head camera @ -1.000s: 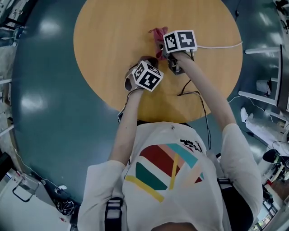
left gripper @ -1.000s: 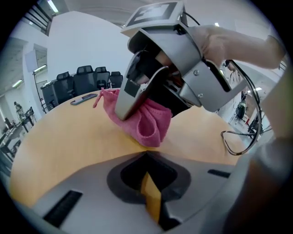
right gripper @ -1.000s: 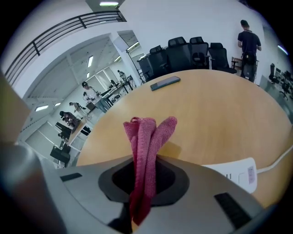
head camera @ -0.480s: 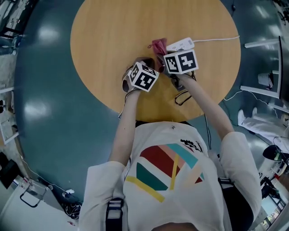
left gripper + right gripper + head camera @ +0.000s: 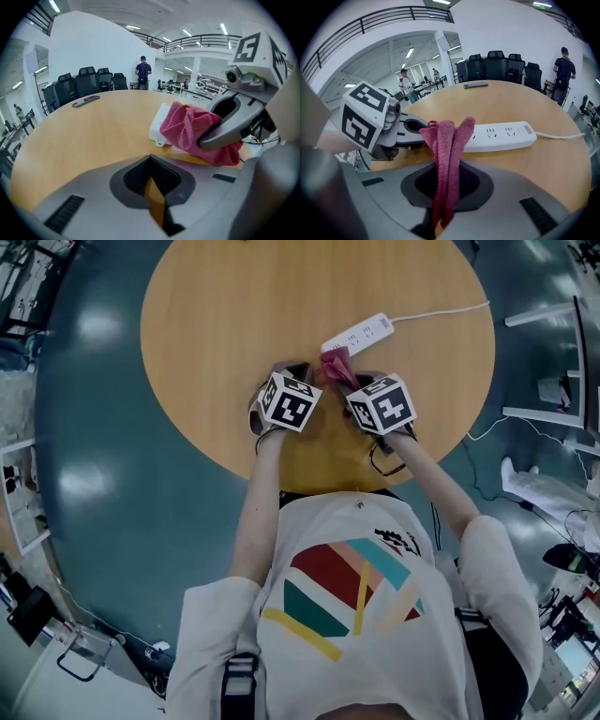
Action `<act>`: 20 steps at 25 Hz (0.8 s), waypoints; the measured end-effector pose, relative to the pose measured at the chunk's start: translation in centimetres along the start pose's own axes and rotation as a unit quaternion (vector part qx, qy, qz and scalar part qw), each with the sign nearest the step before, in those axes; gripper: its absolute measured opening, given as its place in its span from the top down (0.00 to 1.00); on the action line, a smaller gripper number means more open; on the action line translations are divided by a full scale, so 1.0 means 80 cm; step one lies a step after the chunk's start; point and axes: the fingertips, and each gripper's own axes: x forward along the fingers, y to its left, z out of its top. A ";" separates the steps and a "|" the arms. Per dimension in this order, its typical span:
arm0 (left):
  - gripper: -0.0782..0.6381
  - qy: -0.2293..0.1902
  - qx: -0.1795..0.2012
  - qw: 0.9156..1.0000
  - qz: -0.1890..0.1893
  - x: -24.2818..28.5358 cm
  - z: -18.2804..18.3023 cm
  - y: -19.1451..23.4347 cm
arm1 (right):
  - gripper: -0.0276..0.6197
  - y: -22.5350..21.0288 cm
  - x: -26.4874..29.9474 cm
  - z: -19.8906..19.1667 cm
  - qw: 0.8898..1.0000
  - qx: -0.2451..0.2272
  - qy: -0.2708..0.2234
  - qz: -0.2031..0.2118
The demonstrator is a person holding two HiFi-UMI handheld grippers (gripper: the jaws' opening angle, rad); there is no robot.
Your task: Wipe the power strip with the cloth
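Half the strip [image 5: 158,124] is hiding behind the cloth [image 5: 187,129] in the left gripper view; the right gripper view is showing it whole, mid-frame. My right gripper [image 5: 440,206] is clamping the cloth; my left gripper [image 5: 157,211] is sitting jaws together, empty.

On the one round table [image 5: 234,334] there are one white power strip [image 5: 356,334], one pink cloth [image 5: 337,364] and one flat dark object [image 5: 86,101] at the far edge. Two grippers are in view, the left gripper [image 5: 152,183] and the right gripper [image 5: 445,187], each bearing one marker cube, two cubes in all. Towards the top of the right gripper view stand at least four black chairs [image 5: 495,60] and at least two people, one [image 5: 565,63] at the upper right and one [image 5: 405,77] left of centre.
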 end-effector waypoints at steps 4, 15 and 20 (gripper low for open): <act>0.85 -0.001 0.002 1.000 0.001 -0.001 -0.002 0.001 | 0.90 0.004 -0.008 -0.010 1.000 0.014 -0.013 0.002; 0.85 -0.001 0.005 1.000 0.002 -0.001 -0.002 -0.007 | 0.90 -0.005 -0.034 -0.002 0.986 0.117 -0.121 -0.006; 0.85 -0.001 -0.069 0.998 0.005 -0.013 -0.008 -0.013 | 0.90 -0.003 -0.018 -0.022 0.984 0.131 -0.123 -0.016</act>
